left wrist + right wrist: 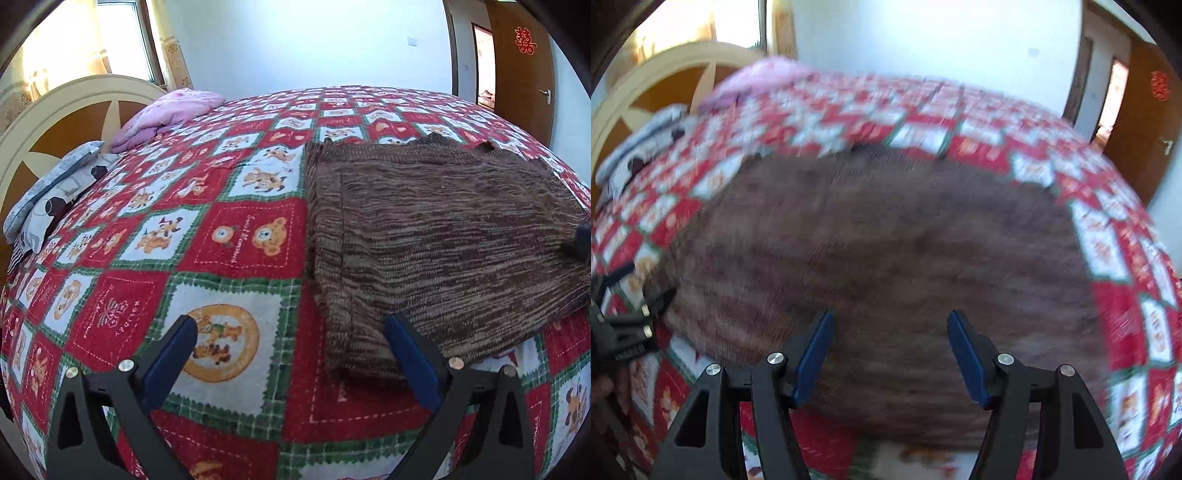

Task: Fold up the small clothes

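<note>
Nearest in the left wrist view, the left gripper (291, 354) has its 2 blue-padded fingers (168, 363) spread wide apart with nothing between them but bedding. Its right-hand finger lies at the near left corner of the brown knit garment (443, 236); whether it touches the knit cannot be told. Under both tools lies the red, white and green patchwork bedspread (236, 236), printed with cartoon animals.

In the right wrist view, heavily blurred, the right gripper (890, 354) also has its 2 fingers apart and empty, poised over the near edge of the same garment (886, 251). At the far left edge of that view, the left gripper (646, 314) shows beside the garment's left side.

The garment lies spread flat on the bedspread (1123, 295), its left side doubled over into a narrow vertical band, its far edge uneven with a small notch. A dark blue tip of the right gripper (581, 242) pokes in at the right edge of the left wrist view, over the knit.

Farther back at the left, a grey patterned pillow (51, 195) and a folded pink quilt (166, 114) sit against the cream and brown headboard (66, 110). Beyond stand a sunlit window (122, 40), a white wall (295, 44) and a brown door (524, 74) bearing a red paper decoration (525, 40).
</note>
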{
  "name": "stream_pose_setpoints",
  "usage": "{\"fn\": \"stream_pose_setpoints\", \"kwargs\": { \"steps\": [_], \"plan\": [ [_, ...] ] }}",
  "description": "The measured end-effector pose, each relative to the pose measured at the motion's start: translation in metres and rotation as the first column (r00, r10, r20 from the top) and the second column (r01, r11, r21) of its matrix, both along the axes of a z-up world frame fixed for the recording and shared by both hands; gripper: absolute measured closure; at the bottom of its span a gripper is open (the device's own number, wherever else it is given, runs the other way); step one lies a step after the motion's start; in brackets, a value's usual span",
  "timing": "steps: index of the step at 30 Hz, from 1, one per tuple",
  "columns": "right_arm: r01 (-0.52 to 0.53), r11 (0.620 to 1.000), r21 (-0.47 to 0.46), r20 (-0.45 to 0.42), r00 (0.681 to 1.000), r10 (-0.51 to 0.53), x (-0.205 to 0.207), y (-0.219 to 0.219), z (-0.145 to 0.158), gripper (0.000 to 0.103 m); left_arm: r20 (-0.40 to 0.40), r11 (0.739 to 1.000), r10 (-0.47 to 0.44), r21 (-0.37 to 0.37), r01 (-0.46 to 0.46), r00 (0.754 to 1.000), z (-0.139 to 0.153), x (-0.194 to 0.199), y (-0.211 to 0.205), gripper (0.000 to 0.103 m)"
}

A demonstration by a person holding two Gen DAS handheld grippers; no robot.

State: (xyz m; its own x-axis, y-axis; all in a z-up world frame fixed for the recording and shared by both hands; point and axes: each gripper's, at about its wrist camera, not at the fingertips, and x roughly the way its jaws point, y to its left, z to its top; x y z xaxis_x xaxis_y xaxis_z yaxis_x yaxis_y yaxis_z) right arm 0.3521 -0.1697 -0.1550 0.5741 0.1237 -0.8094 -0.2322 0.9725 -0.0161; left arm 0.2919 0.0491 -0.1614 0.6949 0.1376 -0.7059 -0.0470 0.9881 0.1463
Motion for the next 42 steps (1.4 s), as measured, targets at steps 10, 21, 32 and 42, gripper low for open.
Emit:
{"fn": "stream_pose_setpoints", "kwargs": {
  "steps": [10,21,32,42],
  "plan": [
    [-0.008,0.998,0.066,0.092,0.996,0.002,-0.023,-0.002,0.029,0.038,0.012,0.999,-0.003,-0.046,0.003,1.000,-0.003,-0.004,0.006,0.000],
    [-0.082,0.997,0.011,0.077,0.994,0.081,-0.007,0.066,-0.003,0.038,0.012,0.997,-0.004,-0.073,0.005,1.000,-0.004,-0.008,0.010,0.000],
    [-0.129,0.986,0.107,0.052,0.991,0.124,-0.034,0.034,0.010,0.038,0.042,0.988,-0.033,-0.147,0.038,0.999,0.000,-0.026,0.021,0.000],
    [0.176,0.975,0.134,0.145,0.970,-0.195,-0.056,-0.108,0.041,0.040,0.082,0.953,-0.141,-0.260,0.158,0.987,0.016,-0.023,0.027,0.023]
  ]
}}
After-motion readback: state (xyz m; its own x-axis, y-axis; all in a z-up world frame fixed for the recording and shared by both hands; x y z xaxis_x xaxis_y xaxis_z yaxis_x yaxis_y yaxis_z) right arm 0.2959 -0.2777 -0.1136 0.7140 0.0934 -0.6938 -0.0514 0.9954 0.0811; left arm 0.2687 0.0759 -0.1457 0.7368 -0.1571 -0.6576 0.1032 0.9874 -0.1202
